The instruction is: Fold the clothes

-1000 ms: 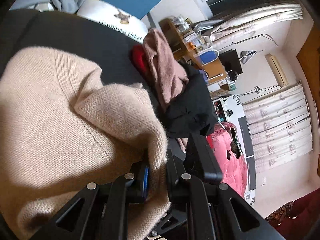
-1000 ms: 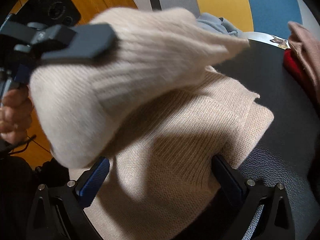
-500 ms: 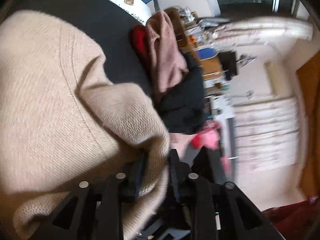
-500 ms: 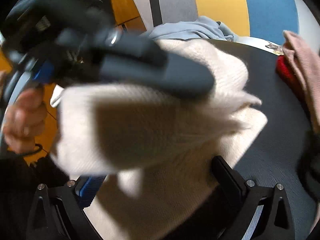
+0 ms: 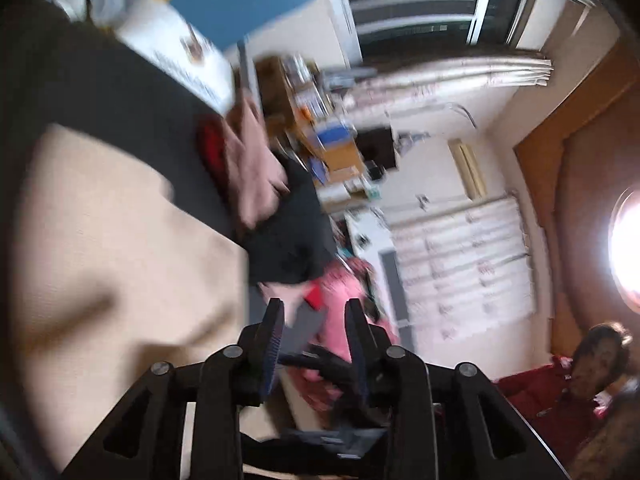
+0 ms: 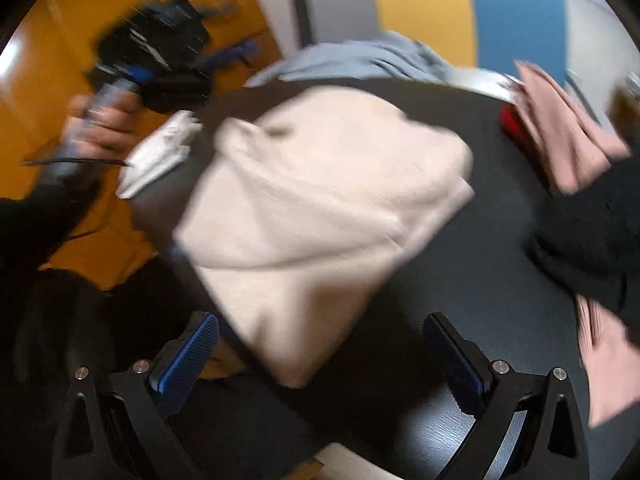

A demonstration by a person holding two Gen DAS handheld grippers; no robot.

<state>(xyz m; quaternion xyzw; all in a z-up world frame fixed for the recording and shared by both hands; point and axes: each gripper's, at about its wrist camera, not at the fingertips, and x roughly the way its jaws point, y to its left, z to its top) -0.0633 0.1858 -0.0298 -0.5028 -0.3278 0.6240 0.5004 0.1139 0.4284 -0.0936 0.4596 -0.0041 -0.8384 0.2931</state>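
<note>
A cream knit sweater (image 6: 320,200) lies folded on the dark tabletop (image 6: 460,300). My right gripper (image 6: 320,320) hovers above its near corner, open wide, and its blue pads (image 6: 192,344) touch no cloth. In the left wrist view the same sweater (image 5: 120,260) fills the left side as a blur. My left gripper (image 5: 316,312) is off the sweater's right edge; its jaws are opening and nothing is between them. In the right wrist view a hand (image 6: 100,128) holds that left gripper up at the far left, away from the sweater.
A heap of pink (image 6: 560,128), red (image 6: 512,120) and black (image 6: 592,224) clothes lies at the table's right. A light blue garment (image 6: 360,60) sits at the back and a white cloth (image 6: 160,156) at the left edge. A person in red (image 5: 580,380) sits across the room.
The left gripper let go of the sweater fold it was pinching and drew away to the far left. The lifted fold dropped flat onto the sweater. The right gripper rose and pulled back.
</note>
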